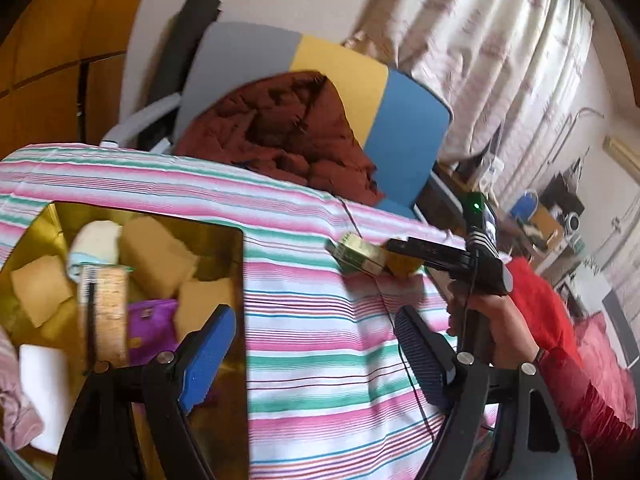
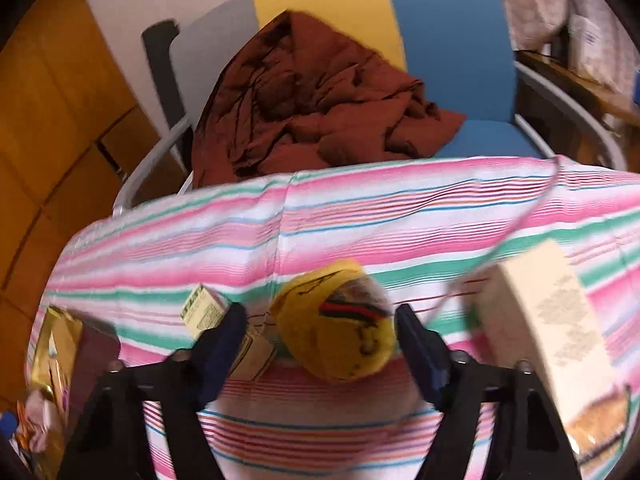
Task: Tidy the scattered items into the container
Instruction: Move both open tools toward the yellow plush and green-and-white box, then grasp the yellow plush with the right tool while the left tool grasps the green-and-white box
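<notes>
A gold box (image 1: 236,280) sits at the left of the striped cloth, holding several items: tan packets, a white roll, a cork-patterned box and a purple pouch (image 1: 150,328). My left gripper (image 1: 316,344) is open and empty beside the gold box's right wall. My right gripper (image 2: 320,332) is open, its fingers on either side of a yellow plush item (image 2: 340,328) lying on the cloth. A small green-and-cream carton (image 2: 204,308) lies just left of the yellow plush item. The right gripper (image 1: 396,246) also shows in the left wrist view, by the carton (image 1: 356,256).
A tall cream box (image 2: 548,312) lies at the right of the striped cloth (image 2: 360,216). A thin cable (image 2: 520,220) crosses the cloth. Behind the table stands a grey, yellow and blue chair (image 1: 408,120) with a brown jacket (image 1: 280,128).
</notes>
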